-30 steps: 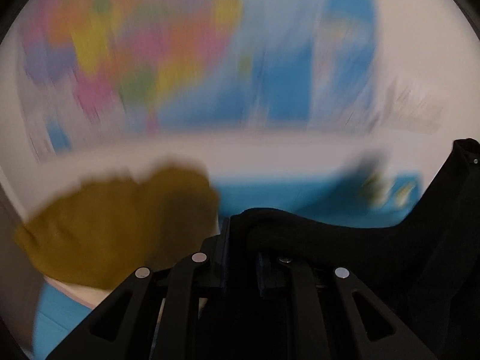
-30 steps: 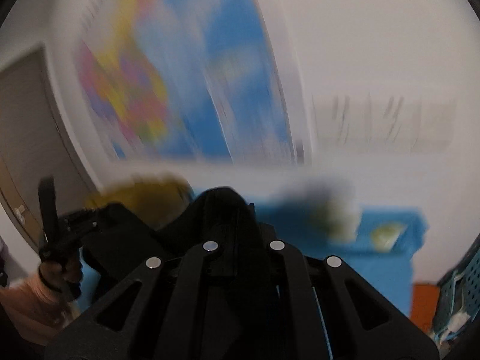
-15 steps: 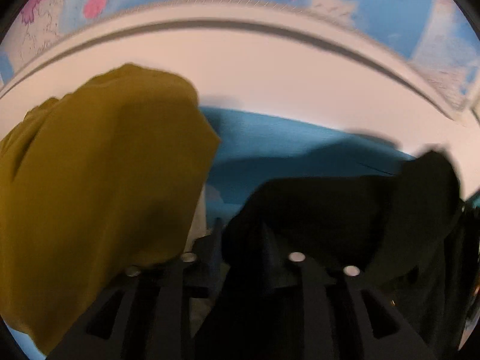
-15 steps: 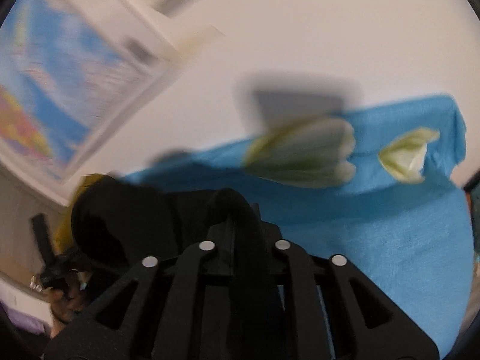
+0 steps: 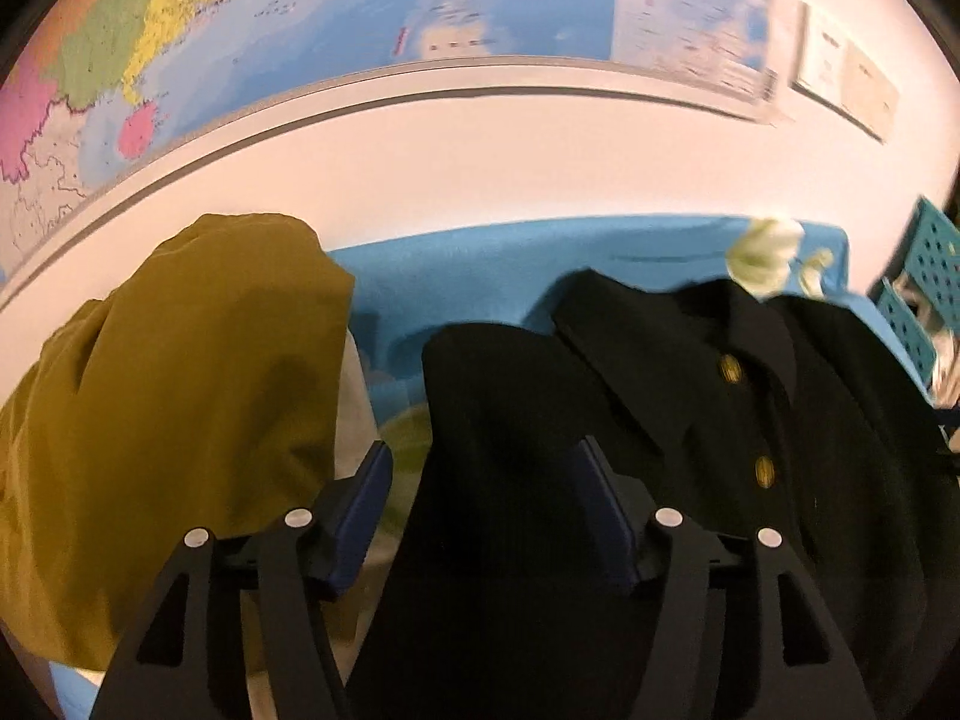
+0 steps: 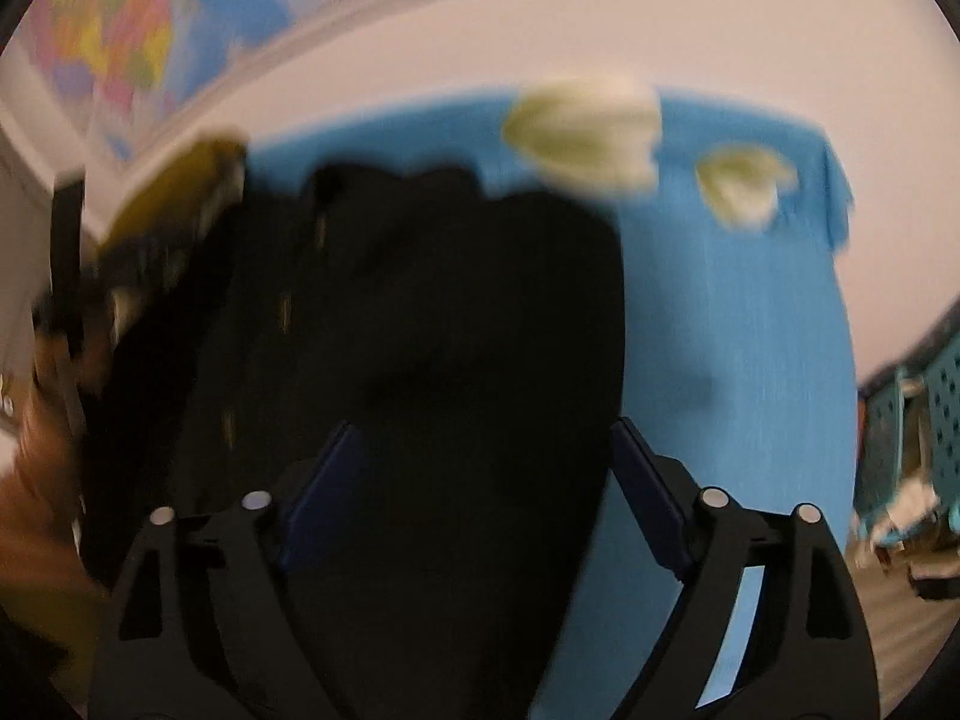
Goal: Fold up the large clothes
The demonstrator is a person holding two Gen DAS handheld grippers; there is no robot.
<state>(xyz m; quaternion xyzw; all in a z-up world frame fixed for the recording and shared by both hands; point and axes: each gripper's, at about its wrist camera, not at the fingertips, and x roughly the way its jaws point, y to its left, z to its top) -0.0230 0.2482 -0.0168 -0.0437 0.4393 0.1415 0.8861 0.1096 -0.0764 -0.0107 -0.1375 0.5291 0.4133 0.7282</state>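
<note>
A black garment with gold buttons (image 5: 708, 420) lies spread on the blue tablecloth (image 5: 468, 264), collar toward the far side. My left gripper (image 5: 480, 486) is open, its blue pads apart on either side of a fold of the black cloth. In the right wrist view the same black garment (image 6: 432, 330) fills the middle, and my right gripper (image 6: 480, 474) is open with its pads wide apart over it. That view is blurred. The left gripper and the hand holding it show at its left edge (image 6: 66, 276).
A mustard-yellow garment (image 5: 180, 390) is piled at the table's left end. The blue cloth (image 6: 750, 330) has white flower prints (image 6: 588, 138). A map (image 5: 300, 18) hangs on the wall behind. A teal perforated basket (image 5: 924, 294) stands at the right.
Both grippers were shut on the black garment and held it up; now both have opened and the garment lies down on the blue cloth. Both cameras have tilted down toward the table.
</note>
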